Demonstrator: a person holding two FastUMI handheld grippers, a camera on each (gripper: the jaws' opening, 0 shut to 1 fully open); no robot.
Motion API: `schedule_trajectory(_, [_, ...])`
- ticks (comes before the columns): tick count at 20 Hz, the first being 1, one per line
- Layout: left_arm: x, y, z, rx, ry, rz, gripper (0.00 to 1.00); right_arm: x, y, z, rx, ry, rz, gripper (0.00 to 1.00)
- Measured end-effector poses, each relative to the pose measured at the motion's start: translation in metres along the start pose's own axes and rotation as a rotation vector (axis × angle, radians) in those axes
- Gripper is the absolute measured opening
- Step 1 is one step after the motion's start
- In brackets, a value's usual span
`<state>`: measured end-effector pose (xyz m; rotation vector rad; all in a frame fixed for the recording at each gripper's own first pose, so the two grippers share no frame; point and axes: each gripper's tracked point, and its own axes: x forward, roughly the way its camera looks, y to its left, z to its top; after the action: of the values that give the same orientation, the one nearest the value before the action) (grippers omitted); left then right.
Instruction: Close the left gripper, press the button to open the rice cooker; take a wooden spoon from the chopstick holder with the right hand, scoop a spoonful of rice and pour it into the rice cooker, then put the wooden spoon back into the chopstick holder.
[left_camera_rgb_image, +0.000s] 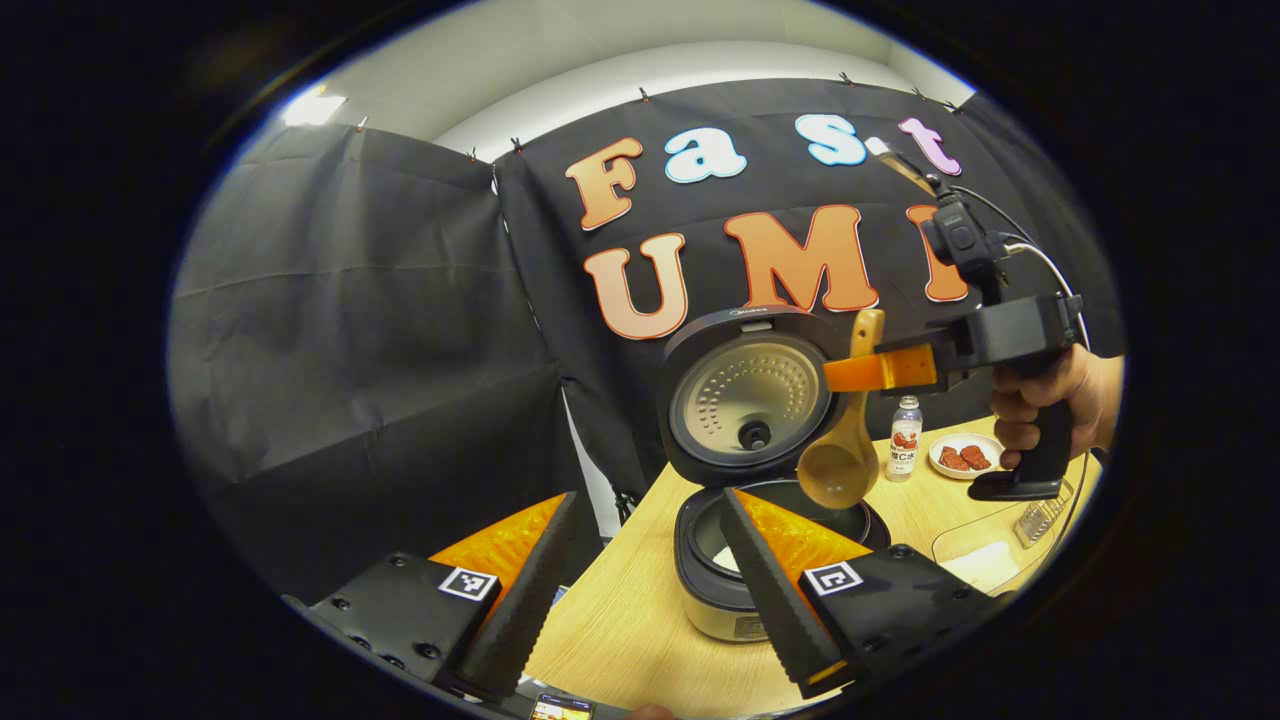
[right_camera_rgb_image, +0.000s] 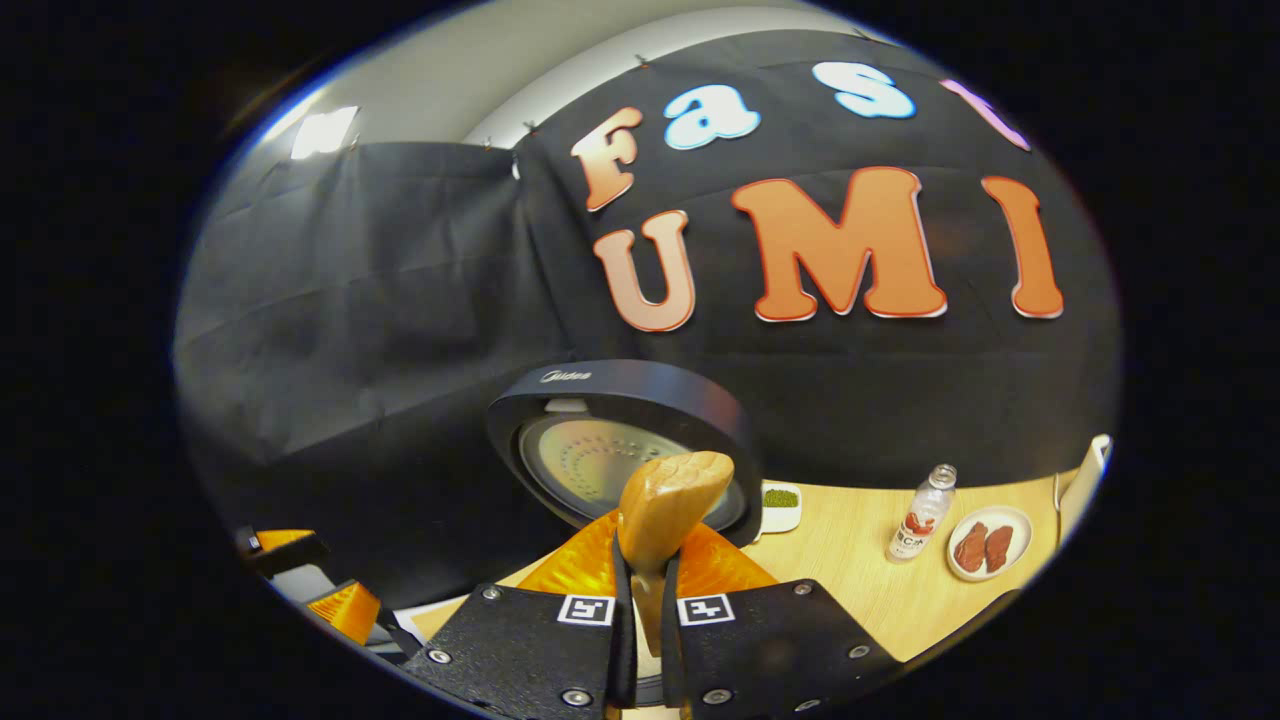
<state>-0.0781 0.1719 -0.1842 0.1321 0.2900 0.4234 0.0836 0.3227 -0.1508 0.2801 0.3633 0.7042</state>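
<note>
Right tool (right_camera_rgb_image: 640, 640) grips the wooden spoon (left_camera_rgb_image: 845, 440) by its handle, bowl hanging over the open rice cooker (left_camera_rgb_image: 745, 560).
Left tool (left_camera_rgb_image: 640, 590) hangs back with jaws apart, empty, likely to leave the pot mouth free for pouring.

Rice cooker lid (right_camera_rgb_image: 620, 400): we read a brand word, "Midea", on its dark rim in the right gripper view; in the left gripper view it is too small for us to read.
Bottle (left_camera_rgb_image: 905, 438): we see a label with printed characters and a red picture, too small for us to make out.
Claw (right_camera_rgb_image: 645, 612): we see square black-and-white marker tags, no letters.
</note>
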Motion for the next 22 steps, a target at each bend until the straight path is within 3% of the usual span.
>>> schedule_trajectory(5, [0.000,-0.022,0.007,0.006,-0.006,-0.020,0.96,-0.040,-0.066,0.010,0.122,-0.029,-0.093,0.09])
schedule_trajectory(10, [-0.002,-0.044,0.013,0.011,-0.010,-0.039,0.96,-0.106,-0.150,0.007,0.156,-0.036,-0.244,0.09])
schedule_trajectory(11, [-0.001,-0.047,0.014,0.013,-0.008,-0.040,1.00,-0.119,-0.168,0.001,0.160,-0.031,-0.280,0.14])
schedule_trajectory(12, [-0.001,-0.051,0.014,0.012,-0.005,-0.045,0.96,-0.133,-0.187,-0.005,0.171,-0.026,-0.319,0.09])
schedule_trajectory(17, [0.005,-0.062,0.019,0.017,0.002,-0.045,0.96,-0.199,-0.265,-0.030,0.215,-0.010,-0.503,0.09])
schedule_trajectory(22, [0.008,-0.074,0.028,0.021,0.005,-0.041,0.96,-0.241,-0.316,-0.066,0.219,0.031,-0.626,0.09])
